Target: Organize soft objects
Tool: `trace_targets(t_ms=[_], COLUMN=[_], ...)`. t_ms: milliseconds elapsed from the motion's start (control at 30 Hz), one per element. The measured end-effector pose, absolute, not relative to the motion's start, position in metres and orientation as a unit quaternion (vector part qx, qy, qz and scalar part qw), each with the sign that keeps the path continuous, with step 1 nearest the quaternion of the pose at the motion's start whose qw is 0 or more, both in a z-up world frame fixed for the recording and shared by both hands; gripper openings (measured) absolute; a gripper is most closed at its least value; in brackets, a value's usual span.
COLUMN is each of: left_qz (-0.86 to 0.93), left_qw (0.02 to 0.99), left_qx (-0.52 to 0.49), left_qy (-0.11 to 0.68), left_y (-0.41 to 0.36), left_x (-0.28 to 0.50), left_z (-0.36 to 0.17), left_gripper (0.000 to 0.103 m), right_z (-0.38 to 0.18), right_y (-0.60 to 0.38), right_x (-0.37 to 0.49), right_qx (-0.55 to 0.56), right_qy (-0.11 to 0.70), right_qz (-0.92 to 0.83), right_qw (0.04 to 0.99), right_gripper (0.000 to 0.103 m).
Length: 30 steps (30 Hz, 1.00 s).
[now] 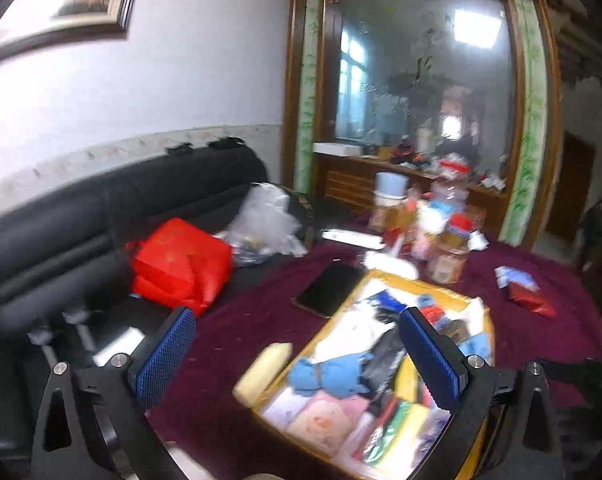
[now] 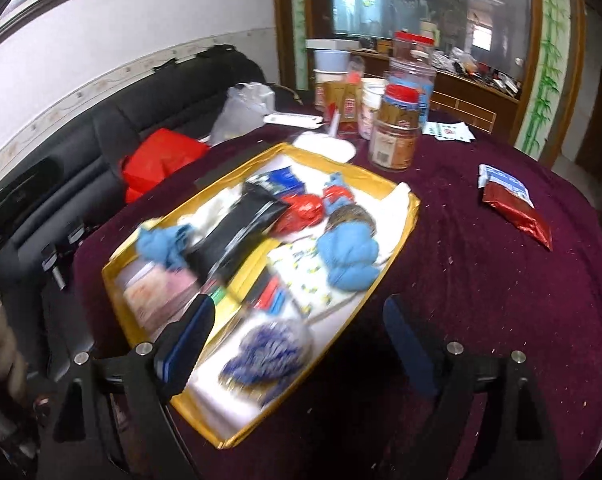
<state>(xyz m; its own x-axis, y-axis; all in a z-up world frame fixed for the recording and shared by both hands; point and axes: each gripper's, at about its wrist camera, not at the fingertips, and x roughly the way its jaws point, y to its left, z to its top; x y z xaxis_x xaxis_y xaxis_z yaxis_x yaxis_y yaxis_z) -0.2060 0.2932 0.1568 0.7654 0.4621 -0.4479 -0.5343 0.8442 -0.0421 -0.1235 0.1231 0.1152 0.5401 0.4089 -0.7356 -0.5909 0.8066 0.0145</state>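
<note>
While both hover over the yellow box [image 2: 401, 216], left gripper [image 1: 293, 356] and right gripper [image 2: 301, 340] fingers are spread, holding nothing.

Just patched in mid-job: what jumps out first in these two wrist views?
The shallow yellow cardboard tray on the dark maroon tablecloth grabs the eye first, crammed with soft items such as a light blue knitted bundle and a blue-and-white fuzzy pom-pom at its near end. Left of the table, a bright red bag sits on the black sofa.
</note>
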Motion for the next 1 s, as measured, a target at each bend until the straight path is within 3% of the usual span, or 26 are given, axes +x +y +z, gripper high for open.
trace_targets(t_ms=[200,1000], left_qz=[0.297,0.266], left_qw=[0.929,0.918], left_qx=[-0.043,-0.080], left_qy=[0.216,0.282], left_y=[0.266,0.276], left_x=[-0.209,-0.195], left_z=[0.160,0.131], left_gripper=[0.103,0.103], right_z=[0.112,0.096], right_y=[0.120,0.134], right_x=[-0.153,-0.165], right_qx=[-0.134,-0.182], right_qy=[0.370,0.370], right_qz=[0.308,0.296], right_qw=[0.866,0.862], right_gripper=[0.086,0.087])
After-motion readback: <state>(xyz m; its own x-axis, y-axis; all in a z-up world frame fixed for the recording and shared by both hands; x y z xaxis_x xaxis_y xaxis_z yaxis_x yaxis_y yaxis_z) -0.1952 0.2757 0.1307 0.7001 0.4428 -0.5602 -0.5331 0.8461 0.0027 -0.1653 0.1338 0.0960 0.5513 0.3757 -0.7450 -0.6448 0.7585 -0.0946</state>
